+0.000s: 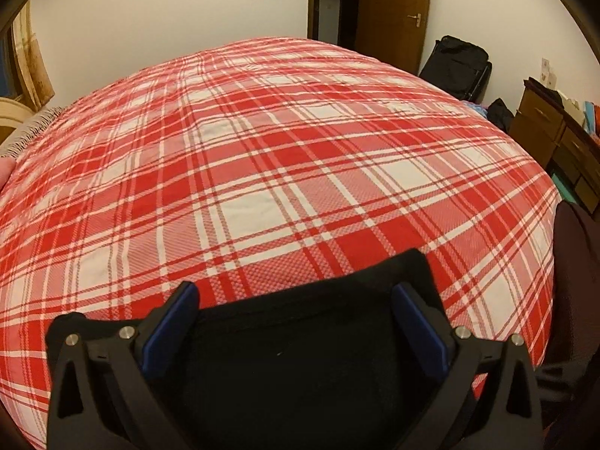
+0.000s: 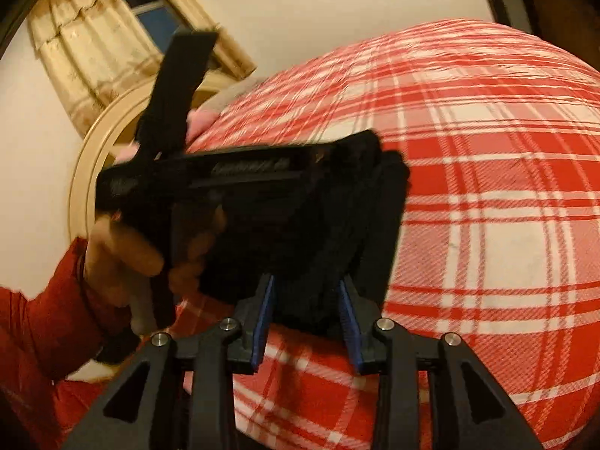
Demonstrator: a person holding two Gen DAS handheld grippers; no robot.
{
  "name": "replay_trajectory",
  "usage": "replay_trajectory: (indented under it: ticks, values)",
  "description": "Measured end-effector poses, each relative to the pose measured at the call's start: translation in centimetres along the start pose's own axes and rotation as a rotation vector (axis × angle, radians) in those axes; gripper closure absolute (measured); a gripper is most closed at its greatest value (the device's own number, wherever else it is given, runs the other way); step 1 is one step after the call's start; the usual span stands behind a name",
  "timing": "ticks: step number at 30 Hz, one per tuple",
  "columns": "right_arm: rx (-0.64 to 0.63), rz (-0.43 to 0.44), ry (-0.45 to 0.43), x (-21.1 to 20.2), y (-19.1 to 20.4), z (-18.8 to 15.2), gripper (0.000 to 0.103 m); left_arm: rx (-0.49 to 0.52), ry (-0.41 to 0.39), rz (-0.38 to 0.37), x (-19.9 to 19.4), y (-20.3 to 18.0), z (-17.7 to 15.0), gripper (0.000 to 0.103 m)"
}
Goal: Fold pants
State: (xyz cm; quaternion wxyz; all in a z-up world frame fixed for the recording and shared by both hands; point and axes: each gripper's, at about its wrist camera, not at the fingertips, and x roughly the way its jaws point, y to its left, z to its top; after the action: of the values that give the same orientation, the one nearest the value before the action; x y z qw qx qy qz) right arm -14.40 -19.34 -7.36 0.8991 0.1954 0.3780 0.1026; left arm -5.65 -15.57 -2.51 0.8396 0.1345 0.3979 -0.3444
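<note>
Folded black pants (image 2: pixel 311 232) set down on the plaid bed (image 1: pixel 262 172), both grippers at the bundle.

The right gripper (image 2: pixel 305 300) is seen with jaws partly apart around a bunched edge; whether it is pinched cannot be told. The left gripper (image 1: pixel 296 318) has jaws wide apart over the cloth. Layers are best kept stacked while let go slowly. No clear long axis can be told; the bundle's far edge faces the doorway (image 1: pixel 348 3).

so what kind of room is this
Most likely a bedroom in a home. A bed under a red and white plaid bedspread fills most of both views, a wooden door stands in the far wall, a wooden chest of drawers sits beside the bed, and a curtained window is behind it.
</note>
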Motion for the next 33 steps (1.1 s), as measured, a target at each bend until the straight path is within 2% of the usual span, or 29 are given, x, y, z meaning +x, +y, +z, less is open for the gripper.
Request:
replay_trajectory:
  ticks: [2,4,8,12,15,18,19,22,24,28,31,33]
  values:
    - [-0.045,-0.008,0.041,0.5,1.0,-0.5,0.066,-0.003,0.007,0.004,0.3,-0.2,-0.1,0.000]
    - [-0.073,-0.038,0.045,0.6,1.8,-1.0,0.066,-0.006,0.007,0.011,0.5,-0.5,-0.2,0.000]
    - [-0.024,-0.036,0.037,0.8,1.3,-1.4,0.066,-0.023,-0.004,0.011,1.0,-0.5,-0.2,0.000]
    - [-0.062,-0.081,0.054,-0.6,2.0,-0.8,0.066,-0.042,0.015,-0.024,0.3,0.2,-0.2,0.000]
    - [-0.058,-0.114,-0.028,-3.6,2.2,0.3,0.066,-0.022,0.008,-0.018,-1.9,1.2,-0.4,0.000]
    - [-0.058,-0.156,-0.146,-5.5,2.8,2.1,0.066,-0.038,-0.093,0.017,-5.3,3.5,-1.5,0.000]
    - [-0.068,-0.160,-0.163,-5.2,3.0,2.7,0.066,-0.055,-0.115,0.035,-6.1,4.4,-1.9,0.000]
    - [-0.137,-0.286,-0.189,-2.3,4.2,4.9,0.066,-0.105,-0.115,0.133,-7.2,7.7,-3.6,0.000]
    - [-0.137,-0.277,-0.184,0.2,4.2,6.1,0.066,-0.145,-0.096,0.186,-7.2,9.6,-4.7,0.000]
    - [-0.142,-0.386,-0.083,5.4,3.2,6.3,0.066,-0.222,-0.062,0.207,-6.6,12.1,-7.0,0.000]
    - [-0.168,-0.461,-0.101,6.7,3.0,6.2,0.066,-0.249,-0.021,0.233,-5.4,12.7,-8.6,0.000]
    - [-0.153,-0.485,-0.097,6.9,2.8,6.5,0.066,-0.287,-0.015,0.199,-4.9,13.0,-9.3,0.000]
